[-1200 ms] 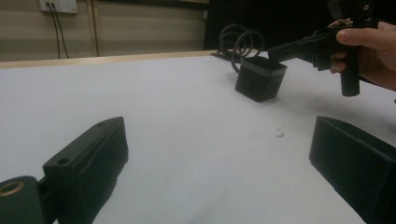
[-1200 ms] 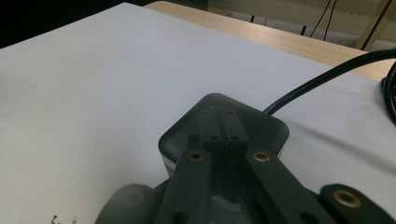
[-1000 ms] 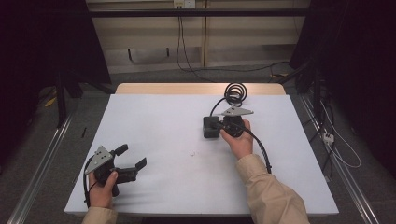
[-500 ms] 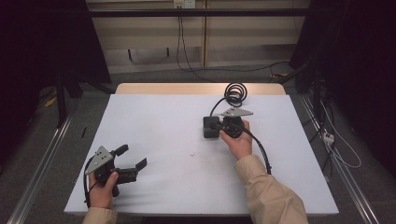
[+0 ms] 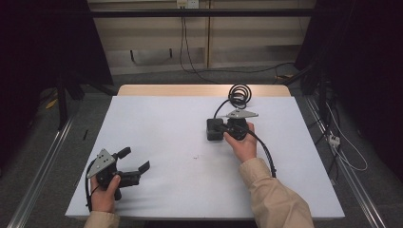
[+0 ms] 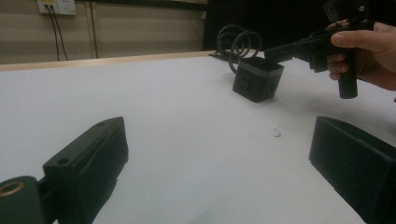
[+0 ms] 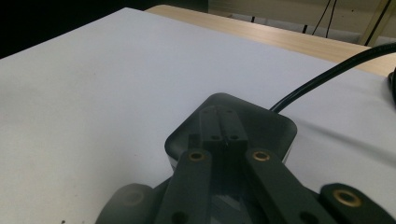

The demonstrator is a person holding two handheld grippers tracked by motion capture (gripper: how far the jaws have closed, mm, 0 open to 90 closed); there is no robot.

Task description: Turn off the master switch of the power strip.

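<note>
A black cube-shaped box [image 5: 211, 134] stands on the white table [image 5: 161, 118], right of the middle, with a black cable running from it to a coil [image 5: 238, 95] behind. My right gripper [image 5: 222, 127] is shut, its joined tips over the box's top [image 7: 266, 126], with nothing gripped between them [image 7: 223, 127]. The left gripper [image 5: 135, 159] rests near the front left corner, held by a hand, jaws wide open and empty. In the left gripper view the box [image 6: 258, 79] and the right gripper [image 6: 272, 50] lie beyond the open jaws [image 6: 219, 133].
The table's bare wooden far edge [image 5: 199, 90] shows behind the white sheet. A tiny dark speck [image 5: 196, 156] lies mid-table. Cables trail on the floor [image 5: 342, 152] to the right. Metal rails [image 5: 38, 180] run along both sides.
</note>
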